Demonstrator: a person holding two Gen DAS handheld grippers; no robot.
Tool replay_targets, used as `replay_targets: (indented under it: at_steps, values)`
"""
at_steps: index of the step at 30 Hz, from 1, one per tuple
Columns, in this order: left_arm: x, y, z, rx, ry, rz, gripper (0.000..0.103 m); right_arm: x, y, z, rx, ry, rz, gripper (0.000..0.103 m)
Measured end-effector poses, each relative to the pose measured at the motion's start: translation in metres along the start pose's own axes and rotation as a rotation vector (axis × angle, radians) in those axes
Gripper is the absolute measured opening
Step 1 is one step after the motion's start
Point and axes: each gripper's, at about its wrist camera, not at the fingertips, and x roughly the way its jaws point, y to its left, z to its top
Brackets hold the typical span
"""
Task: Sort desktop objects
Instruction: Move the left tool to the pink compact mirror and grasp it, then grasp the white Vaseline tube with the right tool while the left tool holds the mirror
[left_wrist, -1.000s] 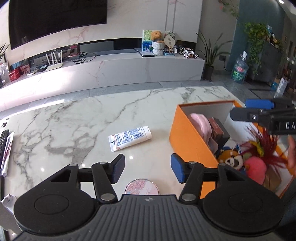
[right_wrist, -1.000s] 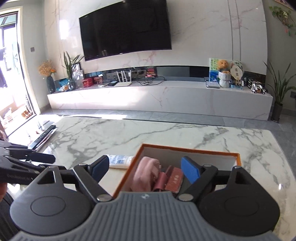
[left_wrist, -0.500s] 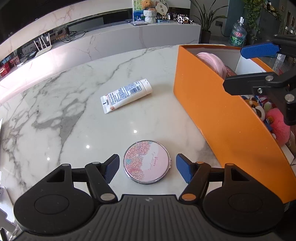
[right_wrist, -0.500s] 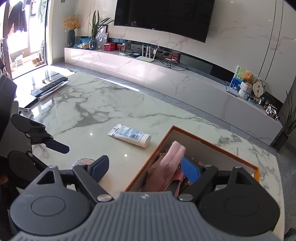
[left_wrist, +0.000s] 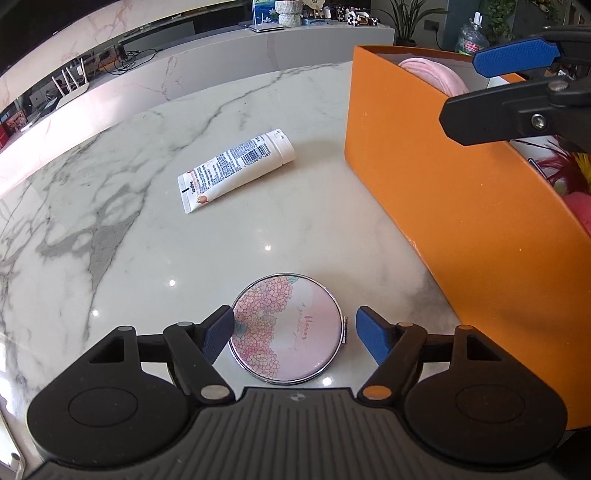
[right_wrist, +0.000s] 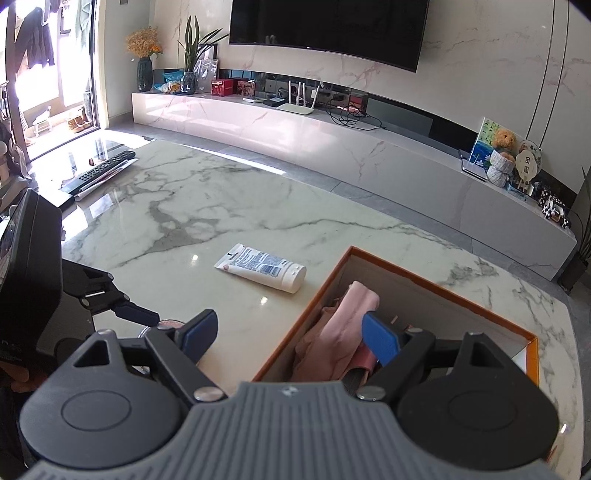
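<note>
We look down on a white marble table (left_wrist: 122, 206) with grey veins, glossy enough to show small light spots. Beyond it at 12 o'clock runs a long marble console (right_wrist: 332, 136) under a dark wall-mounted TV (right_wrist: 325, 29); on the console sit a white router (right_wrist: 295, 107), cables, red boxes and, toward 2 o'clock, a picture (right_wrist: 480, 147) with a small plush bear. A remote (right_wrist: 99, 171) lies at the table's far edge, around 10 o'clock in the right view.

Our left gripper (left_wrist: 293, 332) hangs low over the table with its blue pads spread wide. Between them lies a round mirror compact (left_wrist: 286, 328) — pink, with printed hydrangeas and a cursive word that may read "flower". The left pad (left_wrist: 218, 334) sits at the compact's rim; whether it touches, we cannot tell. The right pad stands just clear.

At 11 o'clock from the compact lies a white tube (left_wrist: 236, 170) with a barcode and the name "Vaseline"; the small print is unreadable.

At 2 o'clock stands an orange box (left_wrist: 461, 192), holding a pink cloth (right_wrist: 347, 332) and more. Our right gripper (right_wrist: 290, 336) hovers over the box's near corner, pads wide apart — gripping nothing.
</note>
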Motion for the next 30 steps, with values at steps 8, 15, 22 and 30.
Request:
replay_targets:
  at_steps: [8, 15, 22, 30]
  values:
    - [0.009, 0.017, -0.001, -0.106, 0.052, -0.027, 0.087, 0.009, -0.002, 0.000, 0.004, 0.012, 0.012, 0.086]
    - [0.009, 0.035, -0.001, -0.198, 0.035, -0.005, 0.087, 0.010, 0.004, 0.010, -0.058, -0.002, 0.016, 0.086]
    - [0.008, 0.077, 0.009, -0.249, 0.059, 0.071, 0.086, 0.028, 0.013, 0.044, -0.239, 0.049, 0.057, 0.086]
    - [-0.001, 0.121, 0.019, -0.343, -0.039, 0.103, 0.086, 0.106, 0.047, 0.080, -0.481, 0.280, 0.154, 0.085]
